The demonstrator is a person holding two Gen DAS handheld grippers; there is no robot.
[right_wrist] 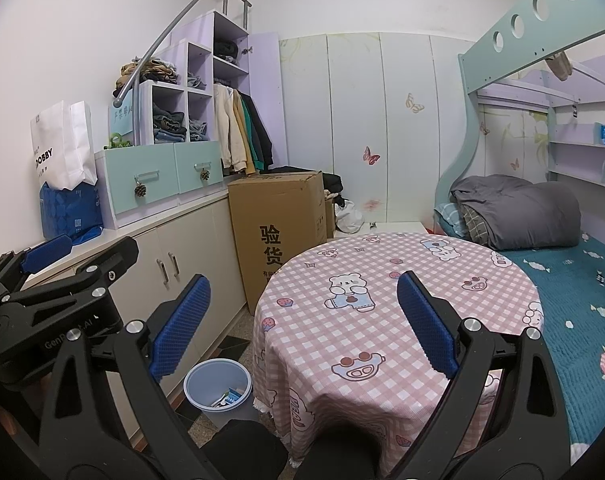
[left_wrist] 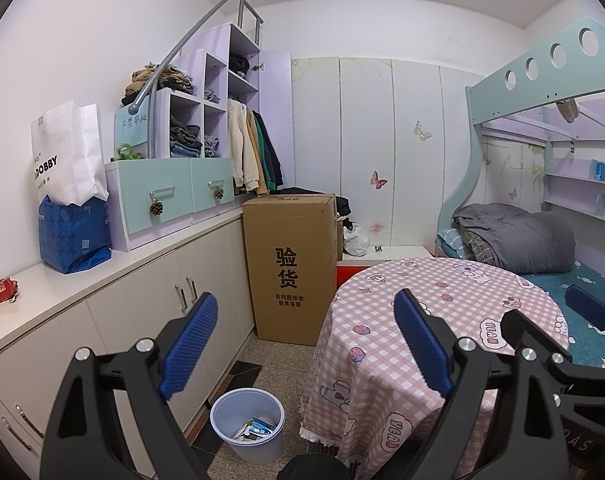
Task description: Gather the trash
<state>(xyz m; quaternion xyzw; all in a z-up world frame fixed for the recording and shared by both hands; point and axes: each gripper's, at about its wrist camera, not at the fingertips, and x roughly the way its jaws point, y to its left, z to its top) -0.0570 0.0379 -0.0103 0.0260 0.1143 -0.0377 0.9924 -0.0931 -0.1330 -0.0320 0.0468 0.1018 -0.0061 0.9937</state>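
Note:
A crumpled red wrapper (left_wrist: 0,291) lies on the white counter (left_wrist: 102,276) at the far left. On the floor between the cabinets and the round table stands a pale blue bin (left_wrist: 248,424) with paper and packets inside; the right wrist view shows the bin (right_wrist: 218,396) too. My left gripper (left_wrist: 306,344) is open with nothing between its blue pads, held above the bin and the table's edge. To its right, over the pink checked tablecloth (right_wrist: 342,264), my right gripper (right_wrist: 302,324) is also open and holds nothing.
A tall cardboard box (left_wrist: 290,264) stands on the floor behind the bin. Blue and white bags (left_wrist: 72,216) and drawer units (left_wrist: 170,200) sit on the counter. A bunk bed (right_wrist: 574,280) with a grey duvet borders the table on the right.

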